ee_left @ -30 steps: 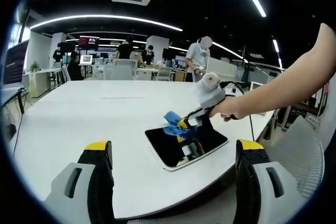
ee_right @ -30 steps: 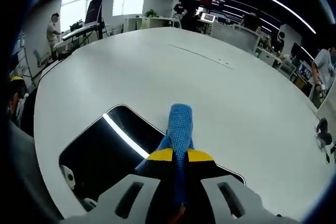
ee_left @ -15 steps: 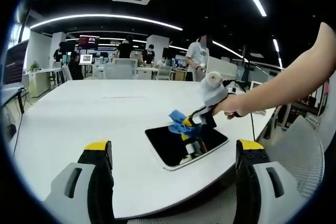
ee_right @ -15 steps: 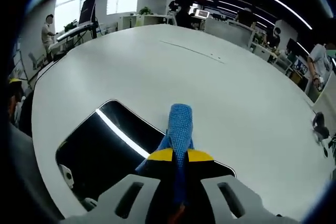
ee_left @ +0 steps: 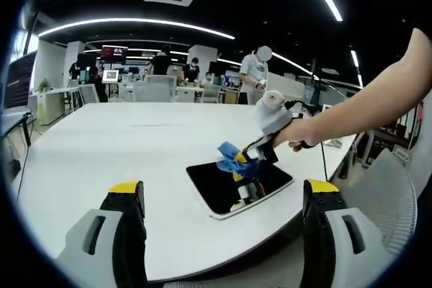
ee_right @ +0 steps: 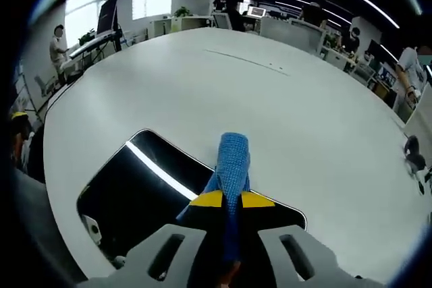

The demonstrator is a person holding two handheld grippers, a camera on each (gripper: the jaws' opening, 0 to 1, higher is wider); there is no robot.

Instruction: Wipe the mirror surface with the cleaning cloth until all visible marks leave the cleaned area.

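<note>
A dark rectangular mirror (ee_left: pixel 239 185) with a white rim lies flat on the white table (ee_left: pixel 101 146), near its front edge. A blue cleaning cloth (ee_left: pixel 231 156) hangs over the mirror's far side, pinched in my right gripper (ee_left: pixel 241 158), which a person's hand holds. In the right gripper view the cloth (ee_right: pixel 233 160) sticks out past the yellow-tipped jaws of my right gripper (ee_right: pixel 231 199), above the mirror (ee_right: pixel 135 190). My left gripper (ee_left: pixel 223 197) stands open in the foreground, short of the table, holding nothing.
The table (ee_right: pixel 270 112) stretches wide and white beyond the mirror. Desks, monitors and several people (ee_left: pixel 255 75) stand at the back of the office. A white mesh chair (ee_left: pixel 385 193) sits at the right of the table's edge.
The right gripper with the cloth has shifted slightly across the mirror's far part. The left gripper has stayed put.
</note>
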